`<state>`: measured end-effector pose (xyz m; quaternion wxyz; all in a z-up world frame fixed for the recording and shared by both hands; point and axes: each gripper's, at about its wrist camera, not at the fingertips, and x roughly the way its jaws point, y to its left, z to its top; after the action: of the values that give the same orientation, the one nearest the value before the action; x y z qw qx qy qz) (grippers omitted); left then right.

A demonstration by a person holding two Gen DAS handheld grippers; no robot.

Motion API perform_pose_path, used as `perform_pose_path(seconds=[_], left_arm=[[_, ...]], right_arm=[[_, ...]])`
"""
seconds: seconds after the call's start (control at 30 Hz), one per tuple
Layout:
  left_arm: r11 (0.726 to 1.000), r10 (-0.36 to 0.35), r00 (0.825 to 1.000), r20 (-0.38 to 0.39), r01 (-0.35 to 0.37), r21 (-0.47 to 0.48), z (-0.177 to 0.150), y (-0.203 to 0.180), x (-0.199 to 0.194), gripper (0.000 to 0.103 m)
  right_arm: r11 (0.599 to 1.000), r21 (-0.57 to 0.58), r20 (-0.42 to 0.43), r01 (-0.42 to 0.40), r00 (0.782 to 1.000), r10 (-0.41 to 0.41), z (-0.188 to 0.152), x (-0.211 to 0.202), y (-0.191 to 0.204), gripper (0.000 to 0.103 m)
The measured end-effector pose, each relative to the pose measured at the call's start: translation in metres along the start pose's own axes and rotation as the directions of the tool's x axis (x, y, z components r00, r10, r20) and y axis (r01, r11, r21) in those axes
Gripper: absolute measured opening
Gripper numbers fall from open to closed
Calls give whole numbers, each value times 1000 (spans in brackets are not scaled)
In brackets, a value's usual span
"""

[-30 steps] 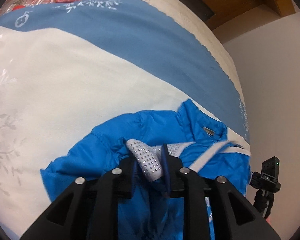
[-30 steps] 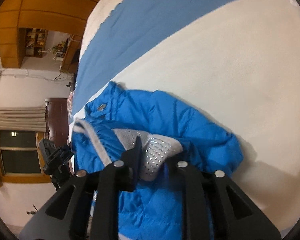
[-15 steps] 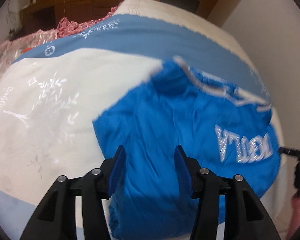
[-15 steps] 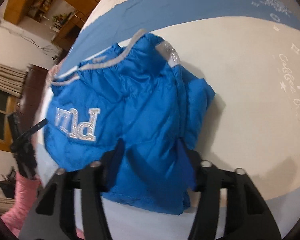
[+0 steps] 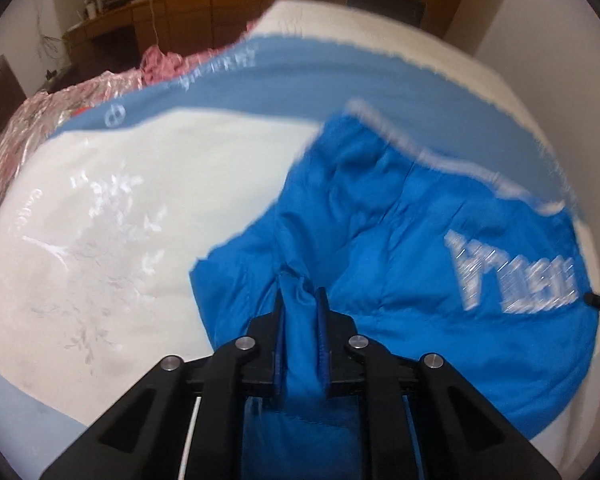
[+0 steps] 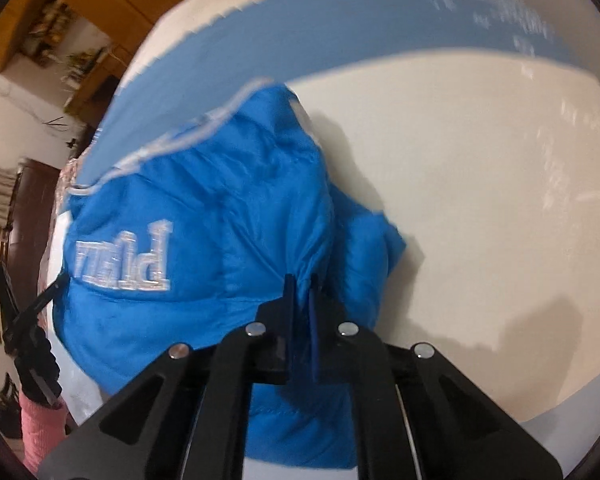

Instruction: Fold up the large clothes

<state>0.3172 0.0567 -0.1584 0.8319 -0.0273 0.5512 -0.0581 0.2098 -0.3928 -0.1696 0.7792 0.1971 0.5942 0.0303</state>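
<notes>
A bright blue padded jacket [image 5: 440, 280] with silver lettering and a pale trimmed edge lies folded on the bed. My left gripper [image 5: 300, 296] is shut on a pinched fold of the jacket's near left edge. In the right wrist view the same jacket [image 6: 204, 216] fills the left half, and my right gripper [image 6: 301, 286] is shut on a fold at its near right edge. Both views are blurred by motion. The fabric bunches up between each pair of blue pads.
The bed cover [image 5: 120, 220] is white with a pale floral print and a blue band [image 6: 340, 28] along the far side. Pink bedding [image 5: 72, 100] lies at the far left. A black tripod [image 6: 28, 340] stands beside the bed, near wooden furniture [image 5: 220, 4].
Both grippers let go of the silver-dotted part, opened over the folded jacket, then closed on its near edge. The jacket now lies with its lettering on top.
</notes>
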Motion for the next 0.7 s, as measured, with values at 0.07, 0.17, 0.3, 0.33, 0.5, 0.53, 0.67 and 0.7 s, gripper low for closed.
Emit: perform_pose_path(seconds=[0.07,0.17,0.3,0.33,0.5,0.53,0.67,0.7], left_arm=[[1000,7,1000,-14,-7,16,-8,-1,15,17],[997,53,999,1,-53,57,-12,-12,17,17],[997,64,998,-26,-63,46,-2,-11,5,18],[996,70,997,-14,-69,49,1,-10,-2,18],[995,46,996,80,-53,82,27,-22,-32,20],[993,42,995,86,-51,110,36,-33,-30,20],[987,35,998,48,-42,158,61,-63,0,20],[985,45,998,38,-50,163,67,-68,11,20]], right_arm=[[1000,15,-7,-8,1000,9,-4,11,-3,6],[1000,16,-15,4,1000,-4,-6,17,-2,8],[999,-10,-13,40,999,-40,-4,-2,8,13],[999,-20,1,46,999,-46,-1,-9,7,13],[993,-101,59,54,997,-48,17,-26,43,13],[992,-111,60,59,997,-53,21,-23,48,13],[987,-151,43,58,998,-52,46,3,72,14],[986,-149,36,77,997,-72,53,13,75,14]])
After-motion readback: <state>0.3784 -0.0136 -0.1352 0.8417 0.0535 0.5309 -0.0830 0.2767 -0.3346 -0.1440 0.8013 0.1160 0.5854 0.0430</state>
